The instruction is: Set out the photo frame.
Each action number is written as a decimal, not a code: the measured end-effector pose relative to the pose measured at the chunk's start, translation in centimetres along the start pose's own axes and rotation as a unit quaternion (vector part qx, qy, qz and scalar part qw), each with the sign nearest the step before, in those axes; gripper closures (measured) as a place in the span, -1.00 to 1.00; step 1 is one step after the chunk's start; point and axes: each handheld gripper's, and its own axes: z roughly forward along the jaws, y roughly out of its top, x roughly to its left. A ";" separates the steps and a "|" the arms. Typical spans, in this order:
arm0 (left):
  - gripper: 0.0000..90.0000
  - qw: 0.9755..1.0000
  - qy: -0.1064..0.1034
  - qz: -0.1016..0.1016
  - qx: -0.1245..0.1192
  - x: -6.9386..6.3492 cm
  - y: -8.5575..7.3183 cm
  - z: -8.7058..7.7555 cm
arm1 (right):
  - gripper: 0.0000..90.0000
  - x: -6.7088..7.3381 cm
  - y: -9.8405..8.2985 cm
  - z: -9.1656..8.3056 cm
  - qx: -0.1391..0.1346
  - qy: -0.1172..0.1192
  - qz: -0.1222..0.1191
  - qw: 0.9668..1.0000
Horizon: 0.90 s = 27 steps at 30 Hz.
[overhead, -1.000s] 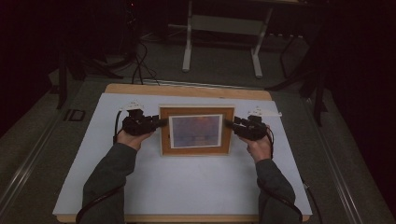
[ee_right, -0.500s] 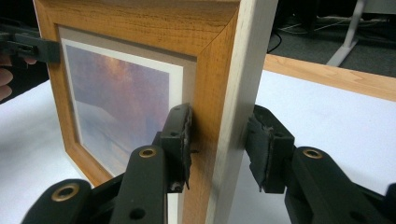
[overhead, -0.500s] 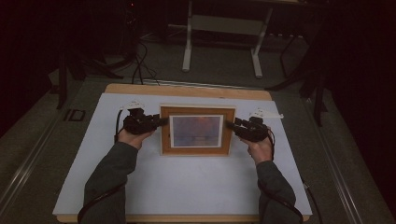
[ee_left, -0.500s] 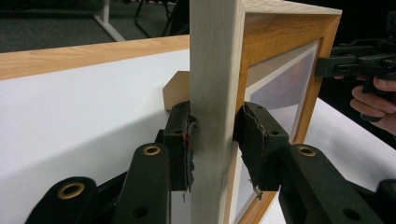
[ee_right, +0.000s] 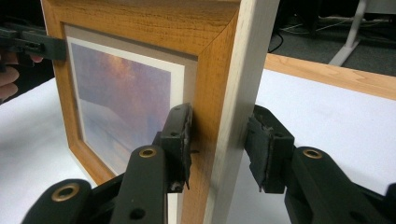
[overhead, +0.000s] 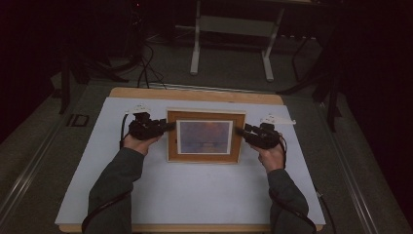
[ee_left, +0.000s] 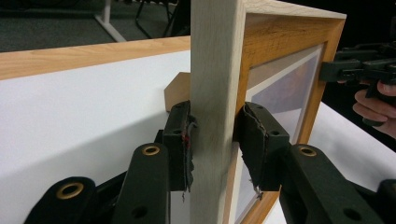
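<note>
High view first: I see the picture frame point(overhead: 205, 136) near the middle of the white table point(overhead: 195, 195), with my left gripper point(overhead: 165, 127) at its left edge and my right gripper point(overhead: 239, 130) at its right edge, a hand behind each.

Left gripper view: my jaws straddle the frame's pale side rail point(ee_left: 212, 112). Both pads sit against the wood, one on the back and one on the glazed front, so I read this as a grip on the frame. A small wooden stand piece point(ee_left: 176, 91) shows behind the frame, and the other gripper point(ee_left: 357, 70) is at the far edge.

Right gripper view: one pad point(ee_right: 180, 140) presses the orange-brown front of the frame point(ee_right: 205, 84). The other pad point(ee_right: 268, 149) stands just off the pale rail with a gap showing, so this one spans the edge without clamping it.
</note>
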 end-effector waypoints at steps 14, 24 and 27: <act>0.45 1.000 0.000 -0.004 -0.002 0.2 0.0 0.0 | 0.37 0.1 -0.1 0.0 -0.001 0.002 -0.002 1.000; 0.45 1.000 0.002 -0.009 -0.005 0.3 -0.1 -0.1 | 0.38 0.1 -0.1 0.0 0.000 0.009 -0.005 1.000; 0.45 1.000 0.002 -0.012 -0.007 0.3 -0.2 -0.2 | 0.39 0.0 0.0 0.1 0.000 0.011 -0.006 1.000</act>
